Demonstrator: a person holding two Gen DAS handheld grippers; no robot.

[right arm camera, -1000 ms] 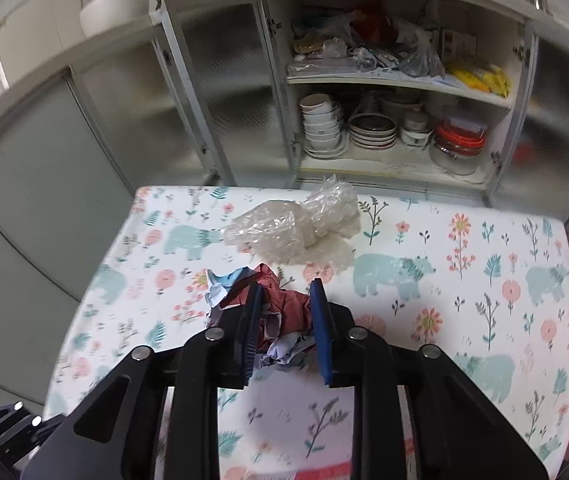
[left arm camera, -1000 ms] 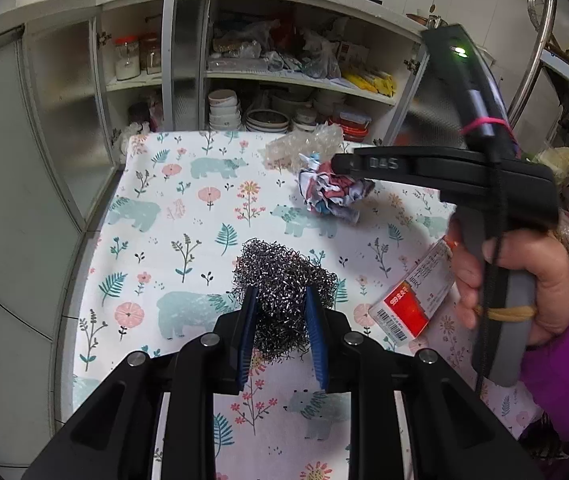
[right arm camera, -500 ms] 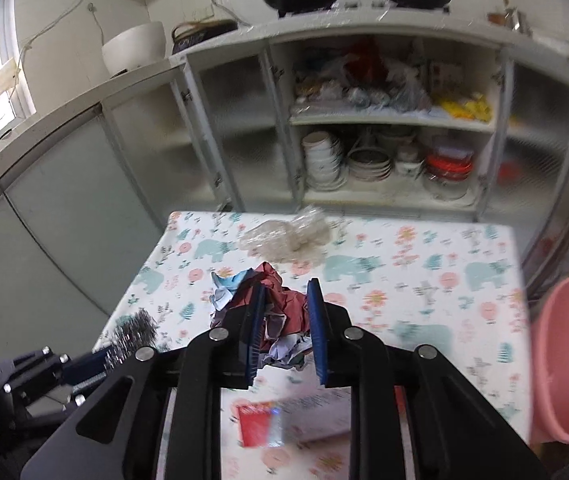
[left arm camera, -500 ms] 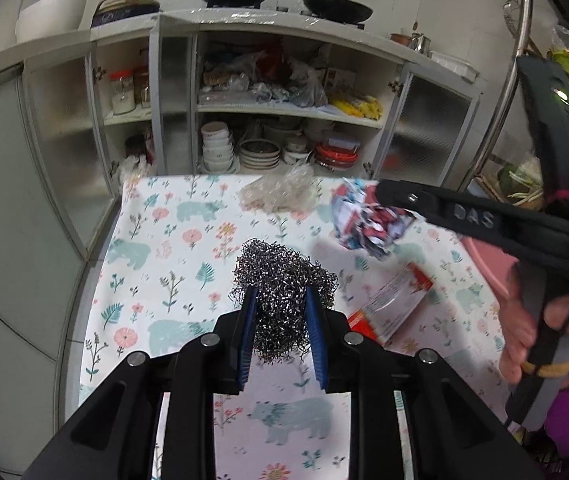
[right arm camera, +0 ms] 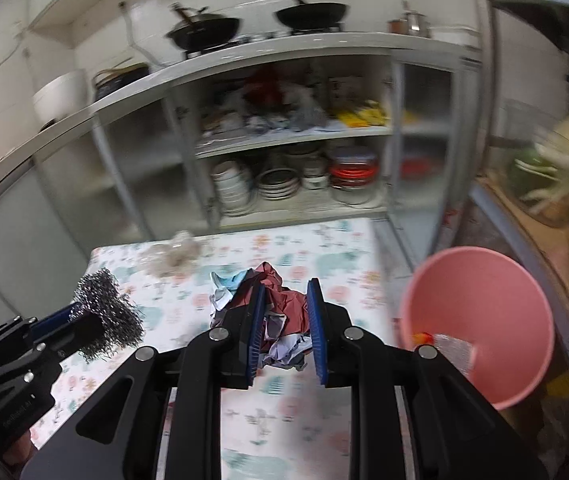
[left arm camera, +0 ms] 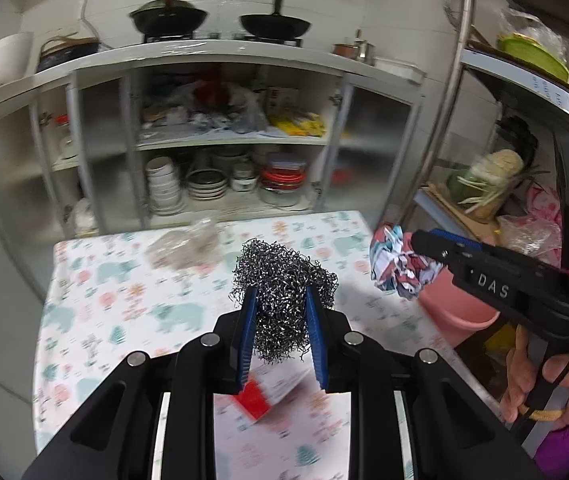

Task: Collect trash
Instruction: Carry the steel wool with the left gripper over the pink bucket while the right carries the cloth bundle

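We hold both loads clear of the table (left arm camera: 84,320): our left gripper (left arm camera: 280,320) is clamped on the steel-wool pad (left arm camera: 284,276), our right gripper (right arm camera: 286,320) on the crumpled paper wad (right arm camera: 280,300). The pink bin (right arm camera: 480,280) off the table's right edge already holds some scraps. A plastic bag (left arm camera: 188,244) near the far edge and a red-and-white packet (left arm camera: 268,396) remain.

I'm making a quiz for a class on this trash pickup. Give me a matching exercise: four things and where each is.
Things:
1. steel wool
2. crumpled paper
3. clear plastic wrap
4. pink bucket

Places:
A. on the table's far end
B. beside the table, on the floor
C. in the right claw
D. in the left claw

Pairs: 1-D, 2-C, 3-A, 4-B
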